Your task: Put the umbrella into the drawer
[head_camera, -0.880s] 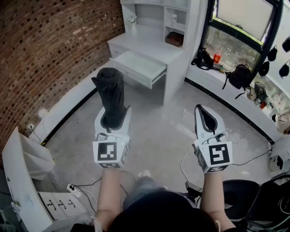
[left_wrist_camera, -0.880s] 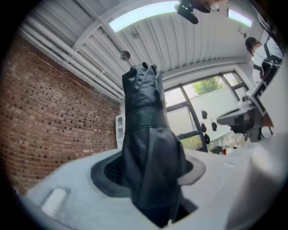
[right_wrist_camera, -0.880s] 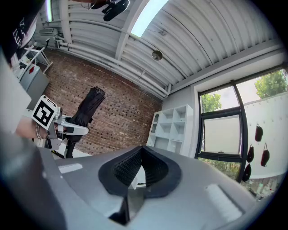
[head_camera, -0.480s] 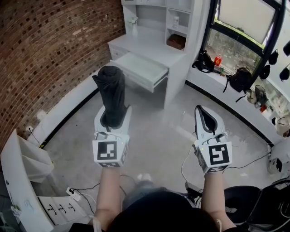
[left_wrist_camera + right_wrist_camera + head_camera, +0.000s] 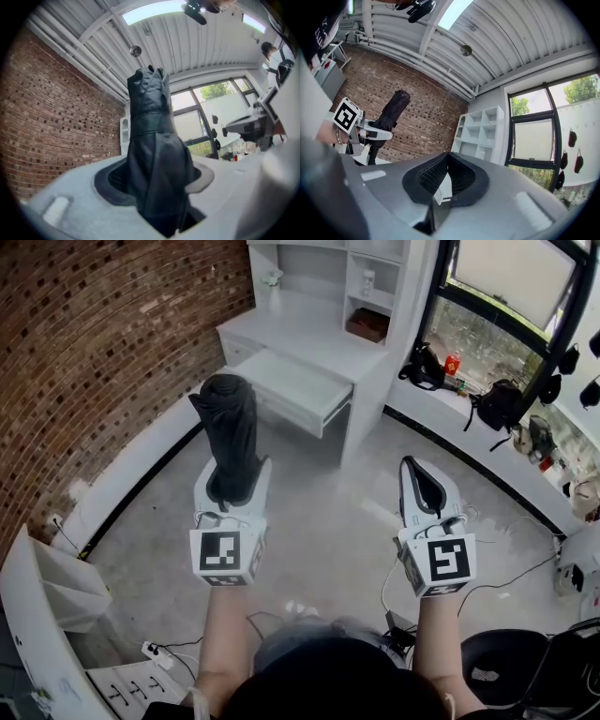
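A black folded umbrella (image 5: 230, 432) stands upright out of my left gripper (image 5: 232, 476), which is shut on its lower end. In the left gripper view the umbrella (image 5: 157, 154) fills the gap between the jaws, which stand wide around it. Ahead, the white desk (image 5: 309, 329) has its drawer (image 5: 298, 382) pulled open, a good way beyond the umbrella. My right gripper (image 5: 424, 486) is held level at the right, shut with nothing in it. From the right gripper view, the left gripper (image 5: 370, 136) and the umbrella (image 5: 391, 110) appear against the brick wall.
A brick wall (image 5: 103, 343) curves along the left. A white cabinet (image 5: 37, 606) stands at the lower left, with a power strip (image 5: 155, 651) and cables on the floor. Bags (image 5: 497, 399) sit on the window ledge. A black chair (image 5: 497, 662) is at the lower right.
The view has crept a little forward toward the desk. Both grippers keep their pose, and the umbrella stays gripped in the left one.
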### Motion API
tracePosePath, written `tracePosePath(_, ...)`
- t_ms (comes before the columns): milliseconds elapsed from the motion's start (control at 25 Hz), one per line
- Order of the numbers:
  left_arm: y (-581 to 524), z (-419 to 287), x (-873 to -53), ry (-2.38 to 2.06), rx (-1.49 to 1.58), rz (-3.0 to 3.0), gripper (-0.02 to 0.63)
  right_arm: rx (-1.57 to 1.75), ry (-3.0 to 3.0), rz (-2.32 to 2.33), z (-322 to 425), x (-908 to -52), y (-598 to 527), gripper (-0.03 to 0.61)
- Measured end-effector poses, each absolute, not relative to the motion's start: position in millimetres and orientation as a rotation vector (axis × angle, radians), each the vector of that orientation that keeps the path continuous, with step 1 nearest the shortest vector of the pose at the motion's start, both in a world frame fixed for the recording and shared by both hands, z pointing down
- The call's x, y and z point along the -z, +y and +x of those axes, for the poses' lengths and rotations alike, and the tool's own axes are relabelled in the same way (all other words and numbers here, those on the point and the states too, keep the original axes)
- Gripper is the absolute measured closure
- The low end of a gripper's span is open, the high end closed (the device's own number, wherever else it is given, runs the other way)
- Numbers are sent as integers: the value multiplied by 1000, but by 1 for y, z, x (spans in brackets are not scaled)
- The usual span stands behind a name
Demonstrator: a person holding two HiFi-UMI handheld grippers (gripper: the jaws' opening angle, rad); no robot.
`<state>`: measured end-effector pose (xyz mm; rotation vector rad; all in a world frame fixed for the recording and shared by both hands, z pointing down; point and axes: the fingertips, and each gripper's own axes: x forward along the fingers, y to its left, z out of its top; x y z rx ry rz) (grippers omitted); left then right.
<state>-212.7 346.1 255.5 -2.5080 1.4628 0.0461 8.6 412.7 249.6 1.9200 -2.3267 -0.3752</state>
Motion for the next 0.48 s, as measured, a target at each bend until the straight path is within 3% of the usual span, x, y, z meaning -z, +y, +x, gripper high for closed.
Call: tracePosePath(480,292,-229,-269,1485,-40,-2527,369,352,-2257,1945,5,-261,351,574)
